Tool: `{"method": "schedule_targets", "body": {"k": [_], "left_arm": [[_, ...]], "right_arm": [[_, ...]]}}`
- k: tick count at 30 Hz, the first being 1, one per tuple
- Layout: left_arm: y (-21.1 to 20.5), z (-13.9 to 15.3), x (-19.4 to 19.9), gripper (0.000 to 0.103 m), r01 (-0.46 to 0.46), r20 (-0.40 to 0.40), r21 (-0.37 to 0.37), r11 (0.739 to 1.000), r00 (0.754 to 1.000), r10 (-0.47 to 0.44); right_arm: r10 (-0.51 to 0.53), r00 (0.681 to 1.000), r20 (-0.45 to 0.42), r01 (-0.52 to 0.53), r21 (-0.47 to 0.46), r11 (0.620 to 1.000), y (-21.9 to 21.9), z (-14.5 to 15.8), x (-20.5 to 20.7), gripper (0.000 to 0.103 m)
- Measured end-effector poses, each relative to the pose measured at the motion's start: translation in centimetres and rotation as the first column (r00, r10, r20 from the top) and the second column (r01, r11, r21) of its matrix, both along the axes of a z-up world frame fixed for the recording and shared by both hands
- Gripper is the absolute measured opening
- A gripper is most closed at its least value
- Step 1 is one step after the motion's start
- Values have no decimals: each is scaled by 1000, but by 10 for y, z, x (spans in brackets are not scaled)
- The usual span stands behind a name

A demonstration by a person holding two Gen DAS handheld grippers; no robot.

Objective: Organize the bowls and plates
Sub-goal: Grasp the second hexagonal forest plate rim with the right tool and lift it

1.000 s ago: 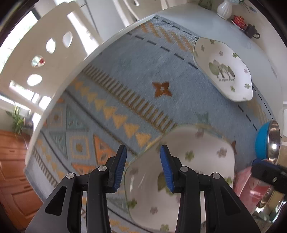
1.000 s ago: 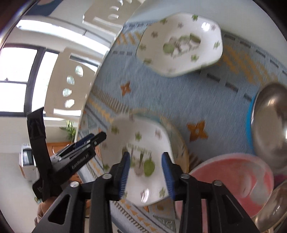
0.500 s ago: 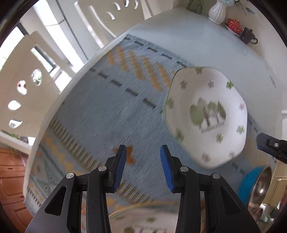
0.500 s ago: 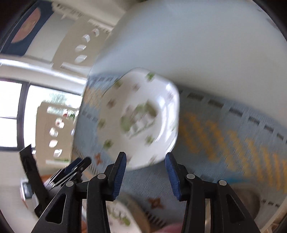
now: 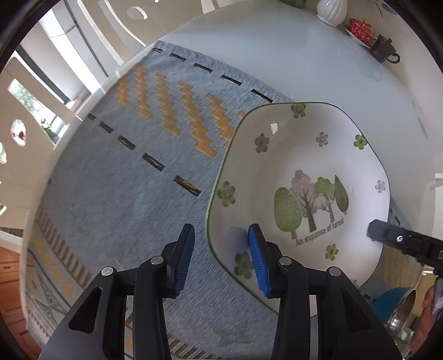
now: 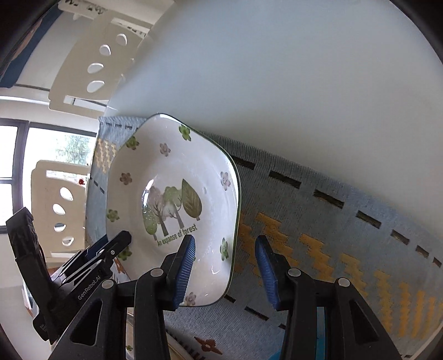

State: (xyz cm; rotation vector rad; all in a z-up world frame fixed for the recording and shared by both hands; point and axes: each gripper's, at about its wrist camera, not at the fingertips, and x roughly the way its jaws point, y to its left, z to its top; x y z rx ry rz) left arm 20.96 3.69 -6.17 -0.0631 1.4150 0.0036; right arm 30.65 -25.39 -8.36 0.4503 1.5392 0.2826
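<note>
A white plate [image 5: 304, 182] with trees, small flowers and "An expanse of forest" lies on the blue patterned cloth [image 5: 133, 193]. My left gripper [image 5: 221, 254] is open and straddles the plate's near-left rim, one finger over the plate, one over the cloth. In the right wrist view the same plate [image 6: 171, 199] lies ahead to the left. My right gripper [image 6: 225, 265] is open and straddles its near-right rim. Neither gripper holds anything. The left gripper [image 6: 91, 263] shows at the plate's left side.
A blue-and-steel bowl [image 5: 398, 307] sits at the lower right edge. A white vase [image 5: 331, 11], red cup on a saucer [image 5: 358, 27] and dark teapot [image 5: 384, 51] stand at the far table corner. White chairs [image 6: 91, 63] line the table's left side.
Both grippers have moved away from the near plate and bowls to the far plate. Each now straddles one side of its rim. Both remain open.
</note>
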Motion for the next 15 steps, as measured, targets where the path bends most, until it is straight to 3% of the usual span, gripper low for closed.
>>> {"method": "schedule_targets", "body": {"k": [2, 5, 10, 12, 15], "left_arm": [[-1, -2, 1, 41, 2, 4, -4, 1000, 1000, -2], [-3, -7, 1, 53, 6, 10, -9, 1000, 1000, -6], [8, -13, 2, 64, -60, 21, -63, 996, 998, 61], [9, -13, 5, 66, -40, 25, -45, 998, 999, 41], [7, -16, 4, 86, -13, 70, 18, 1000, 998, 12]], "right_arm": [[23, 1000, 10, -23, -30, 999, 3, -1, 2, 43], [83, 995, 57, -77, -96, 992, 10, -4, 6, 43], [71, 995, 70, -66, -63, 996, 5, -4, 10, 43], [73, 994, 77, -70, -46, 997, 0, -5, 10, 43], [112, 991, 80, -108, -56, 993, -4, -4, 9, 43]]}}
